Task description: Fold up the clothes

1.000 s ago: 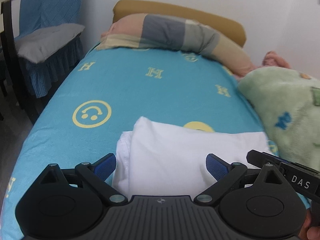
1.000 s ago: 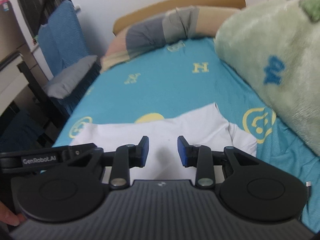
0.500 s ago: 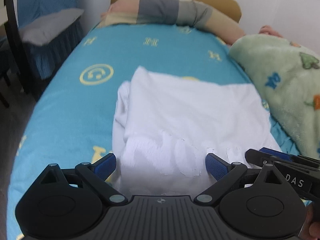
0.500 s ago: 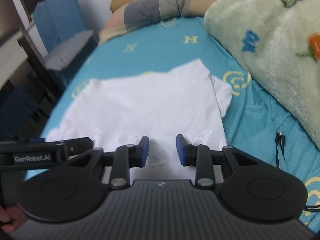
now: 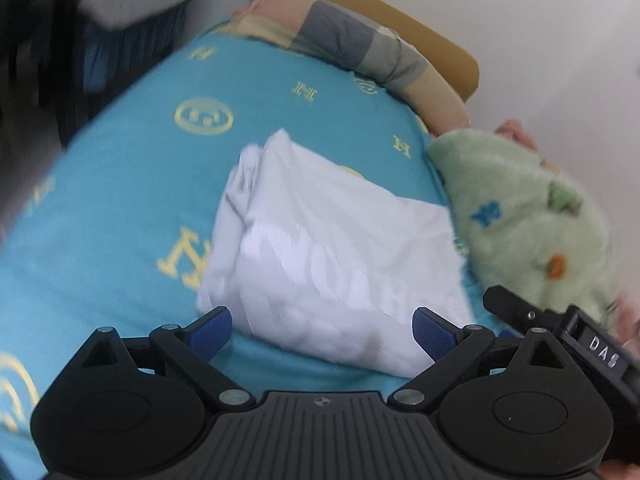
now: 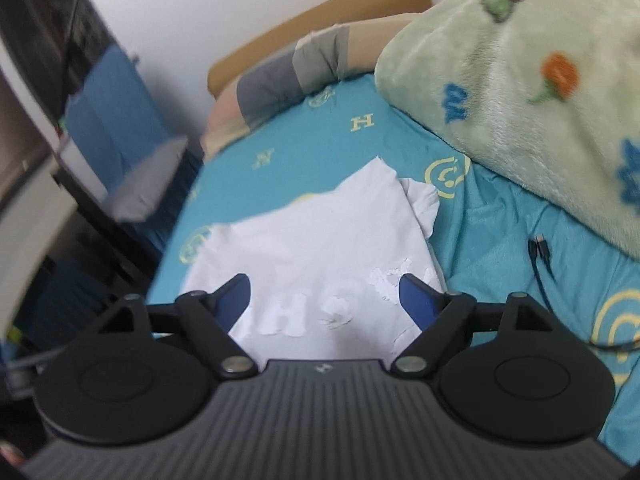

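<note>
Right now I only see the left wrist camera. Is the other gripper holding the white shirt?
Observer: No. The right gripper has its jaws opening, and the white shirt lies loose under them, not pinched.
Operator: Is anything lying near the shirt on that side?
Observer: Yes, a black cable lies on the blue sheet, between the shirt and the green blanket.
Operator: Is a sleeve sticking out there?
Observer: Yes, a sleeve peeks out along the shirt's edge on the blanket side.
</note>
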A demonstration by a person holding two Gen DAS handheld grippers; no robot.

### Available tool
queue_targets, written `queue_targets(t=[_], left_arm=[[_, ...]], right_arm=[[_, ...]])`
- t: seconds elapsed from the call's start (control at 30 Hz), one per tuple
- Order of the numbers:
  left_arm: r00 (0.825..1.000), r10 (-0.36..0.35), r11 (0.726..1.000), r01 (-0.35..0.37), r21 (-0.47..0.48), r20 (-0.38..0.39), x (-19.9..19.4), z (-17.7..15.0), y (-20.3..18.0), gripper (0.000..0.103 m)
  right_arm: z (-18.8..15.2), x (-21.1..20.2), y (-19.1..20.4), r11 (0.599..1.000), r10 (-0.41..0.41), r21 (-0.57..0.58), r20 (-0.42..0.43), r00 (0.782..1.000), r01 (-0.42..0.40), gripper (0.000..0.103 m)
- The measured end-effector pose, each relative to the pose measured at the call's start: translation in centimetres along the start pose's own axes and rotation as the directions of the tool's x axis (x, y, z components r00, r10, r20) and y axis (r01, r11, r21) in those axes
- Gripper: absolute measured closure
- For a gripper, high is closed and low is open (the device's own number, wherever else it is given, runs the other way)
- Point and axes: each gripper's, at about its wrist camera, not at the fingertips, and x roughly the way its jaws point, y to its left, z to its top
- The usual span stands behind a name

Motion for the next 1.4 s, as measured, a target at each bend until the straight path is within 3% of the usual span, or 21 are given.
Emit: queue_targets(t=[0.1, 0.27, 0.37, 0.4, 0.47, 0.57, 0.7, 0.87, 0.9, 0.93, 1.03, 1.1, 1.17, 1.23, 1.4], left_arm=[[0.996, -0.077, 0.988, 0.070, -0.138, -0.051, 1.1, -0.2, 1.5, 0.005], [0.986, -0.136, 0.942, 0.099, -0.322, -0.094, 4.6, -0.1, 3.9, 0.006], [0.984, -0.157, 0.903, 0.108, -0.415, -0.085, 6.4, 0.1, 5.4, 0.013], [0.987, -0.148, 0.893, 0.104, -0.439, -0.068, 6.7, 0.2, 5.8, 0.021], [0.994, -0.105, 0.891, 0.082, -0.447, -0.028, 6.8, 0.4, 6.2, 0.029], [0.996, -0.094, 0.883, 0.087, -0.461, 0.007, 6.7, 0.5, 6.2, 0.041], [0.996, -0.079, 0.895, 0.089, -0.438, 0.040, 6.0, 0.4, 5.6, 0.064], [0.991, -0.101, 0.895, 0.130, -0.427, 0.090, 4.9, 0.7, 4.7, 0.075], [0.990, -0.105, 0.893, 0.137, -0.429, 0.097, 4.8, 0.7, 4.5, 0.076], [0.989, -0.108, 0.891, 0.141, -0.431, 0.100, 4.8, 0.7, 4.6, 0.076], [0.987, -0.120, 0.885, 0.154, -0.440, 0.105, 4.7, 0.9, 5.0, 0.077], [0.985, -0.132, 0.883, 0.167, -0.438, 0.110, 4.6, 1.1, 4.9, 0.077], [0.984, -0.141, 0.883, 0.176, -0.436, 0.110, 4.4, 1.3, 4.7, 0.077], [0.985, -0.136, 0.888, 0.169, -0.427, 0.106, 4.2, 1.3, 4.5, 0.078], [0.984, -0.150, 0.895, 0.177, -0.410, 0.097, 2.8, 1.6, 4.0, 0.079]], right_arm=[[-0.1, -0.5, -1.4, 0.993, 0.030, 0.115, -0.015, 0.999, -0.028, 0.020], [-0.1, -0.3, -3.0, 0.965, 0.070, 0.254, -0.031, 0.997, -0.060, 0.020], [-0.2, 0.2, -3.7, 0.948, 0.093, 0.310, -0.042, 0.995, -0.075, 0.020], [-0.2, 0.4, -4.0, 0.939, 0.109, 0.331, -0.048, 0.993, -0.087, 0.020], [-0.6, 0.8, -4.5, 0.919, 0.146, 0.378, -0.064, 0.987, -0.111, 0.020], [-1.3, 1.6, -4.8, 0.883, 0.204, 0.447, -0.094, 0.974, -0.141, 0.018], [-2.5, 3.1, -4.7, 0.822, 0.301, 0.539, -0.140, 0.943, -0.183, 0.018], [-4.8, 5.4, -4.2, 0.725, 0.429, 0.656, -0.195, 0.882, -0.207, 0.018], [-5.1, 5.8, -4.3, 0.713, 0.435, 0.672, -0.198, 0.878, -0.201, 0.018], [-5.4, 6.2, -4.4, 0.705, 0.429, 0.683, -0.199, 0.881, -0.190, 0.020], [-4.9, 5.8, -5.4, 0.741, 0.273, 0.661, -0.133, 0.953, -0.120, 0.021], [-4.5, 5.8, -6.6, 0.727, 0.183, 0.682, -0.078, 0.980, -0.082, 0.025], [-4.5, 6.3, -7.6, 0.700, 0.159, 0.712, -0.065, 0.985, -0.066, 0.039], [-4.6, 6.7, -8.0, 0.698, 0.146, 0.715, -0.074, 0.987, -0.049, 0.057], [-4.0, 5.2, -6.9, 0.748, 0.128, 0.659, -0.027, 0.991, -0.079, 0.078]])
